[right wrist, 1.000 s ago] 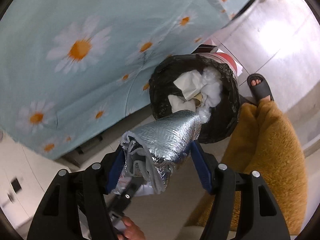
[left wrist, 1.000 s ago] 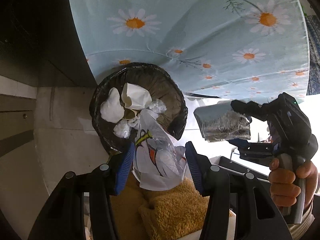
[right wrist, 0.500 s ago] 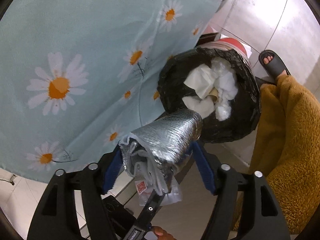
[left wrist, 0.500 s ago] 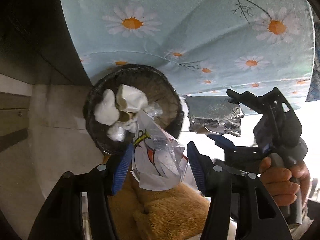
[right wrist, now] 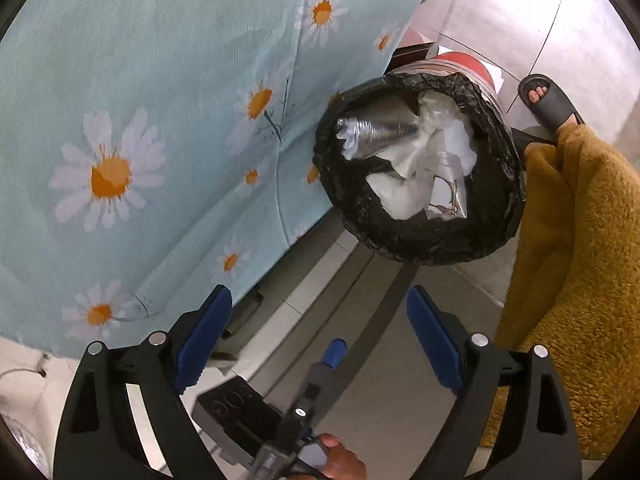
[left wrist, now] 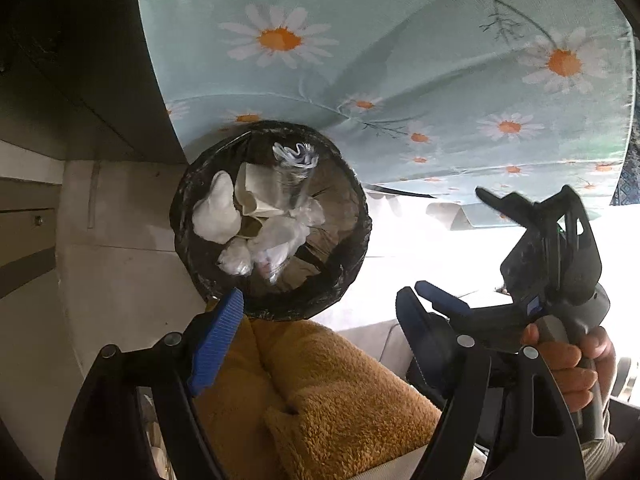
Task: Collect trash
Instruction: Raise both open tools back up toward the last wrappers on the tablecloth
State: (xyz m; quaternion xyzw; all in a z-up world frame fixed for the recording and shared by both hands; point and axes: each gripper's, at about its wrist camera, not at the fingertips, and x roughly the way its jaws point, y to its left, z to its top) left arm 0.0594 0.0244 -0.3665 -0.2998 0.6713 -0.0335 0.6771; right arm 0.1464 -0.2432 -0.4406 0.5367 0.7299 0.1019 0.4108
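Observation:
A round bin with a black liner stands on the floor below both grippers; it also shows in the right wrist view. Inside lie white crumpled paper, a clear plastic bag and a silver foil bag. My left gripper is open and empty above the bin's near rim. My right gripper is open and empty, above and beside the bin. The right gripper also shows in the left wrist view, held by a hand.
A light blue daisy-print cloth hangs beside the bin, also in the right wrist view. A mustard fleece garment is under the left gripper. A foot in a grey sandal stands behind the bin. A dark cabinet is at left.
Both grippers opened. The clear plastic bag dropped from the left gripper and the foil bag dropped from the right gripper; both now lie in the bin.

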